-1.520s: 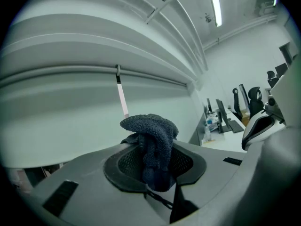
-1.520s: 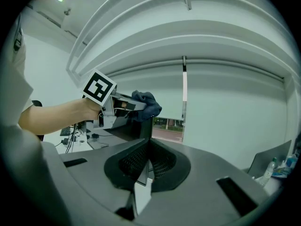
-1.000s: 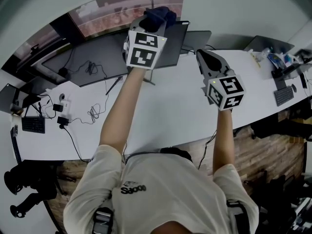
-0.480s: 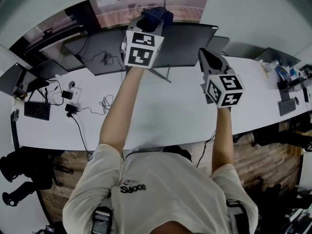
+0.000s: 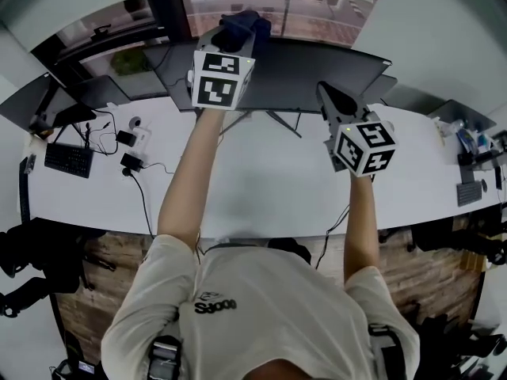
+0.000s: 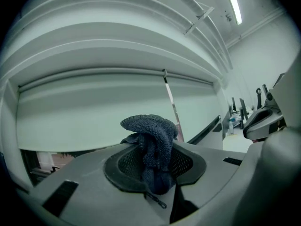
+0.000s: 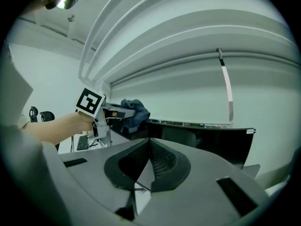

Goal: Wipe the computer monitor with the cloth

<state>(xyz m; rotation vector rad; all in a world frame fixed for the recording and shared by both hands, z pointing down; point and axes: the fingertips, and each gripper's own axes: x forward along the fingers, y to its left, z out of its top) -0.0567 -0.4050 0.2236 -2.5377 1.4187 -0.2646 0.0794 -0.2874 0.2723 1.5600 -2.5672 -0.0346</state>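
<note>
Your left gripper (image 6: 151, 161) is clamped on the bunched dark-blue cloth (image 6: 153, 135), up at the monitor's (image 5: 317, 74) top edge above the desk (image 5: 261, 180). Right gripper (image 7: 149, 161) closed, empty. Shirt (image 5: 261, 307) print too blurred to read.

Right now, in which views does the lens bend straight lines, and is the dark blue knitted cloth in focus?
Head view: strong fisheye, the long white desk curves like a bow. Left gripper view: the dark blue knitted cloth is sharp; the ceiling tube light is blown out white. Right gripper view: a black vignette rings the frame; the wide black monitor is clear.
</note>
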